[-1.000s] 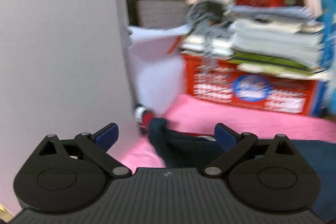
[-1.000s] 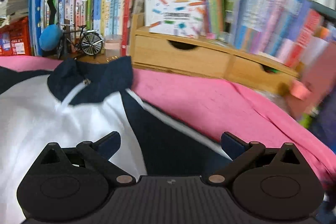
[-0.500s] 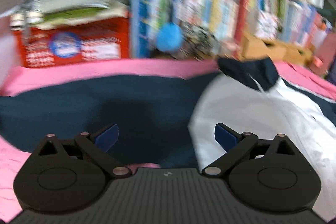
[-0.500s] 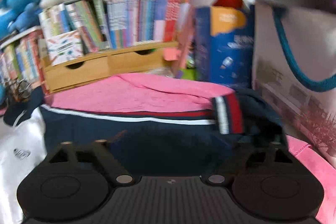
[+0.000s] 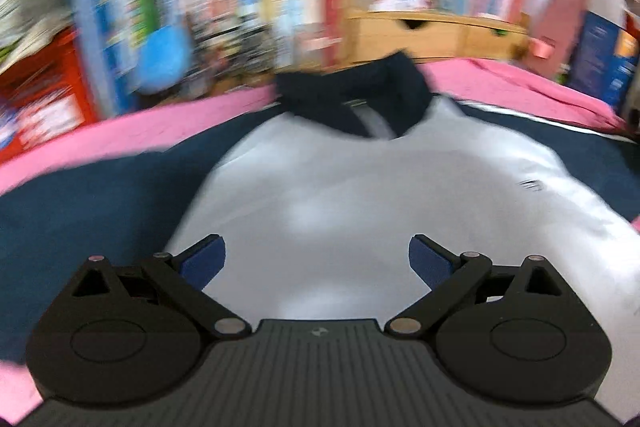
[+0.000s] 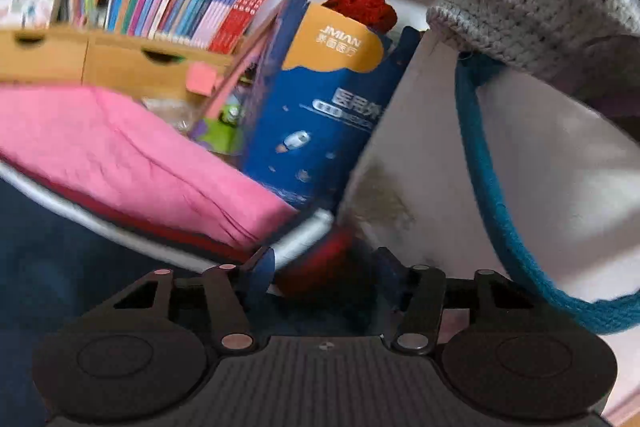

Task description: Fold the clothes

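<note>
a: left wrist cam?
b: ur left gripper (image 5: 316, 259) gapes wide, empty, over the jacket (image 5: 360, 195) on the pink cloth (image 5: 120, 135).
a: right cam?
b: ur right gripper (image 6: 324, 277) jaws closing round the jacket's cuff (image 6: 320, 259), beside the white bag (image 6: 540, 163).

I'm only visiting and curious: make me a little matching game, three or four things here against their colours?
Things:
1. cloth under the garment
2. garment's collar
3. garment's chest panel
4. handle of the pale bag

Colours:
a. teal
b. white
c. pink
d. navy

Pairs: 1-c, 2-d, 3-b, 4-a
</note>
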